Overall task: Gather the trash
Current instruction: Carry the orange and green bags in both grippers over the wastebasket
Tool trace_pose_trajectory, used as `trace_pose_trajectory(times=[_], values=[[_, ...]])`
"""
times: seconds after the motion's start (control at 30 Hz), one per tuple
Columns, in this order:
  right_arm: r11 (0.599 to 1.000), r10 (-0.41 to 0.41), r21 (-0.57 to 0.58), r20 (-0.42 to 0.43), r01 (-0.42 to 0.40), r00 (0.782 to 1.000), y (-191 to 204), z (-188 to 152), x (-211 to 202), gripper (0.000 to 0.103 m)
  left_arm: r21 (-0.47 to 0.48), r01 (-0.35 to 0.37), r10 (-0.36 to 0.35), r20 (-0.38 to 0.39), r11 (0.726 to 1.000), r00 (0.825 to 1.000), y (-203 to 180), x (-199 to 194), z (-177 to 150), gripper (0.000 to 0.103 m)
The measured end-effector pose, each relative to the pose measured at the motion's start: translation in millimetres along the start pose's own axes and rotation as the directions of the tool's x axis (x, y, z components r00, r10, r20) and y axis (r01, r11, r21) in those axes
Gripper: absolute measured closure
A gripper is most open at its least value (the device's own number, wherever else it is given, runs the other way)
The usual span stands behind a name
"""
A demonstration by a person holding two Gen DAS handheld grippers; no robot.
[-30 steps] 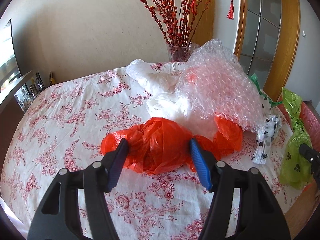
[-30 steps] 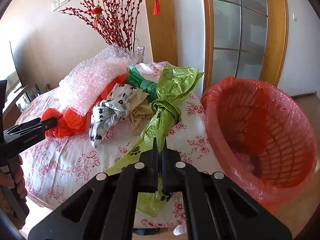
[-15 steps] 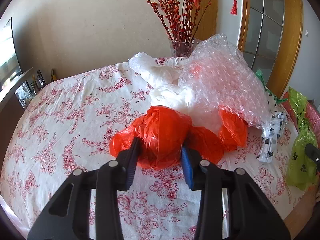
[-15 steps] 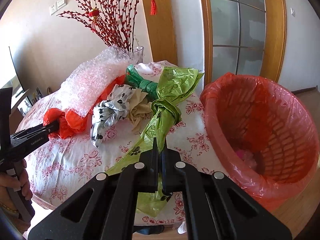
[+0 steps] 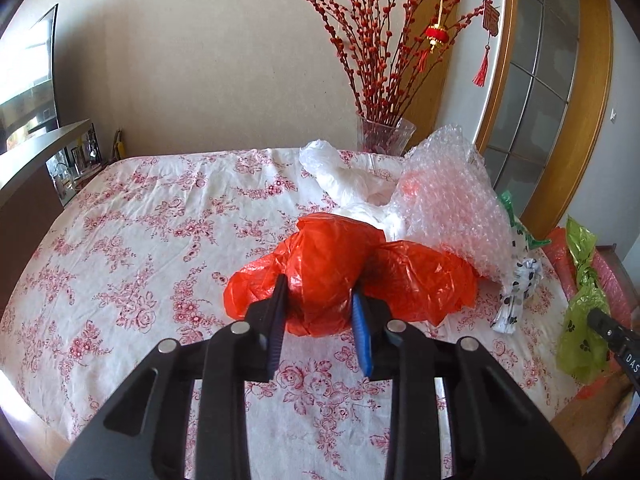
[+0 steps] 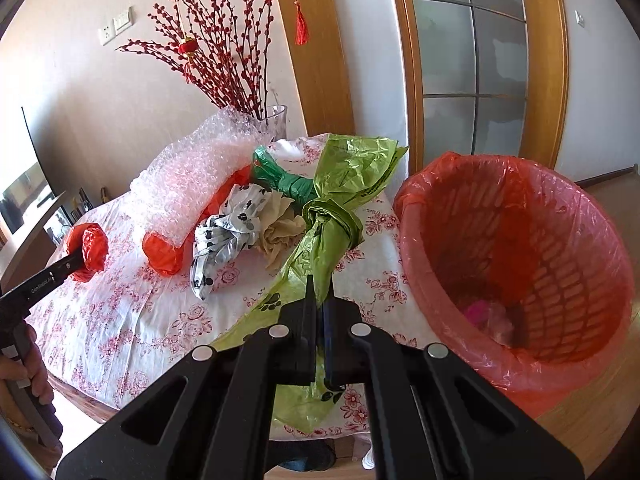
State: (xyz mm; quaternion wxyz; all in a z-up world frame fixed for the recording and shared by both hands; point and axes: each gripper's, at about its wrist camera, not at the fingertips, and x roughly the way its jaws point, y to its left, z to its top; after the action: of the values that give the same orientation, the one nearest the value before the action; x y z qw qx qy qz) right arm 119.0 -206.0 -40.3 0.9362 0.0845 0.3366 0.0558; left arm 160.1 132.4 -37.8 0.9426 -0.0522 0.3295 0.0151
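Observation:
My left gripper [image 5: 320, 292] is shut on a crumpled red plastic bag [image 5: 328, 256] and holds it just above the floral tablecloth [image 5: 140, 240]; it also shows in the right wrist view [image 6: 86, 248]. A second red bag [image 5: 424, 280] lies under the bubble wrap [image 5: 444, 208]. My right gripper [image 6: 319, 292] is shut on a knotted lime-green bag [image 6: 332, 232] with paw prints, at the table's edge. The red-lined trash basket [image 6: 520, 256] stands right of it.
A white bag [image 5: 344, 172], a spotted black-and-white bag [image 6: 228, 236], a beige wad [image 6: 280, 228] and a dark green bag [image 6: 288, 184] lie on the table. A glass vase [image 5: 384, 136] of red branches stands at the back. A door [image 6: 472, 60] is behind the basket.
My left gripper closed on the red bag and lifted it away from the pile. My right gripper kept its hold on the green bag and rose slightly.

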Motion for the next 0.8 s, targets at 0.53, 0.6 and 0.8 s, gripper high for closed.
trace_pose_trajectory(times=[0.53,0.6,0.8], values=[[0.999,-0.02,0.033,0.052,0.019,0.998,-21.6,4.1,-23.6,0.1,0.103,0.173,-0.18,0.061,0.98,0.982,-66.7,-42.4,15.5,0.073],[0.999,-0.03,0.042,0.057,0.028,0.998,-27.6,4.5,-26.2,0.1,0.121,0.195,-0.203,0.059,0.973,0.977,-78.3,-43.3,14.3,0.073],[0.996,-0.064,0.073,0.073,0.059,0.995,-47.1,5.9,-35.3,0.1,0.163,0.252,-0.263,0.047,0.954,0.964,-110.0,-42.5,11.7,0.073]])
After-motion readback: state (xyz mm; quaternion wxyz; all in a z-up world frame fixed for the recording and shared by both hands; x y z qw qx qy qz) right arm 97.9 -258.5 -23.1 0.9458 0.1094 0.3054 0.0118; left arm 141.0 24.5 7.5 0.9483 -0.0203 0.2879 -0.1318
